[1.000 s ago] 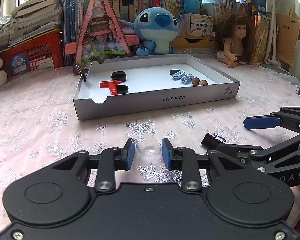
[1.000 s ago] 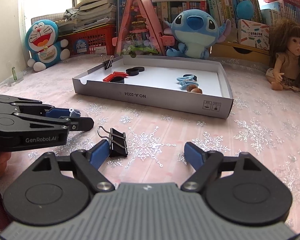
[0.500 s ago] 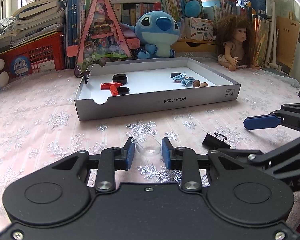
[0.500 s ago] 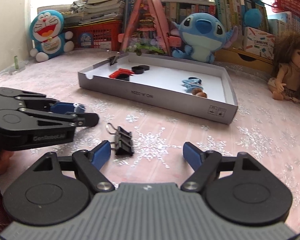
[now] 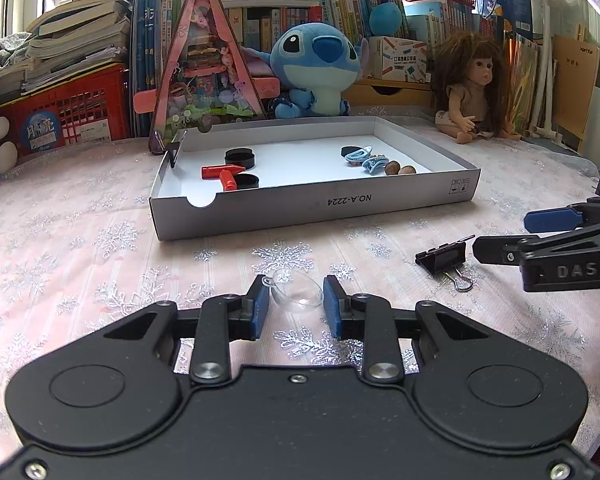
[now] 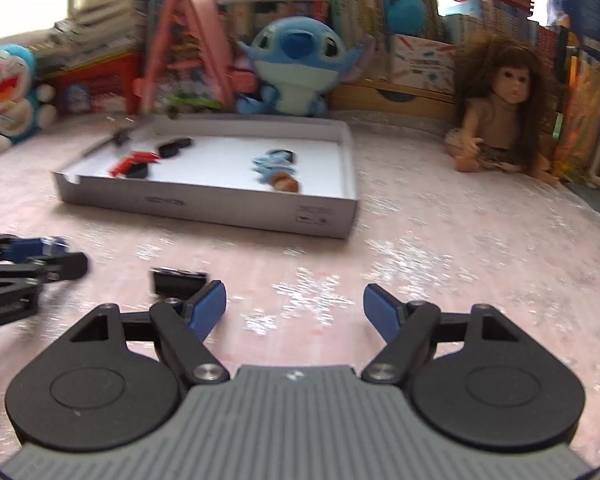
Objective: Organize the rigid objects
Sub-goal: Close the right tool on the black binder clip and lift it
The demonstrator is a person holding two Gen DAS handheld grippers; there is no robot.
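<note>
The left gripper (image 5: 293, 298) is clamped on a clear dome (image 5: 298, 291), its blue pads pressed to either side of it, low over the desk (image 5: 80, 248) near the front edge. The right gripper (image 6: 295, 309) has its jaws wide apart with nothing between them; its view is blurred. A black clip (image 5: 444, 257) lies on the desk near the front edge, right of the dome and just beside the tip of the right gripper's lower finger; whether they touch cannot be told. In the right wrist view the clip (image 6: 179, 281) sits just outside the gripper's left pad (image 6: 206, 310), not between the jaws. A grey tray (image 5: 312, 208) stands farther back, about mid-desk, its long wall marked NO.A-2224 facing the grippers. Inside it, toward the left end, lie two black discs (image 5: 240, 157) and a red piece (image 5: 222, 173), the piece touching the nearer disc; toward the right end lie blue hair clips (image 5: 366, 159) with two brown nuts (image 5: 399, 169) just beside them. Another black clip (image 5: 173, 151) grips the tray's left wall at the far corner. Along the back edge of the desk sit a Stitch plush (image 5: 315, 72), a doll (image 5: 474, 88) and a pink triangular toy (image 5: 204, 76).
</note>
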